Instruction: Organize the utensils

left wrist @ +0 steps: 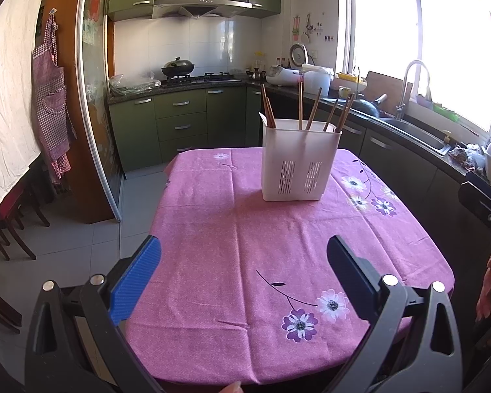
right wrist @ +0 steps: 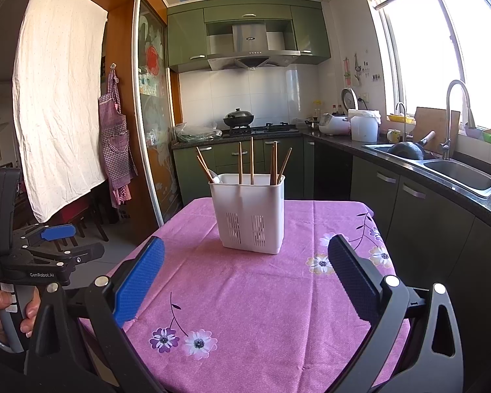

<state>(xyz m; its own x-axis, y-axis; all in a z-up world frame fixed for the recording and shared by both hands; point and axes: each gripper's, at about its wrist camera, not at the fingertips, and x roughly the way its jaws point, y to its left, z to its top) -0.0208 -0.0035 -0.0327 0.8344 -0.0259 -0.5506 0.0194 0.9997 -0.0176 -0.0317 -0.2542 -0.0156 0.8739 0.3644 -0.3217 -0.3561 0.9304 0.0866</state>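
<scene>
A white slotted utensil holder [left wrist: 299, 160] stands upright on the far part of a table with a pink flowered cloth [left wrist: 232, 245]. Several brown chopsticks [left wrist: 312, 109] stick up out of it. In the right wrist view the holder [right wrist: 250, 213] also shows a white spoon [right wrist: 215, 177] at its left side beside the chopsticks [right wrist: 252, 160]. My left gripper [left wrist: 244, 249] is open and empty above the near half of the table. My right gripper [right wrist: 245, 252] is open and empty, short of the holder. The left gripper's body [right wrist: 42, 255] shows at the left of the right wrist view.
A counter with a sink [right wrist: 458, 172] and tap [right wrist: 455, 114] runs along the right. A stove with a wok [right wrist: 239, 119] is at the back. Chairs [left wrist: 6, 229] stand to the left. The table's near edge [left wrist: 193, 376] is close below the grippers.
</scene>
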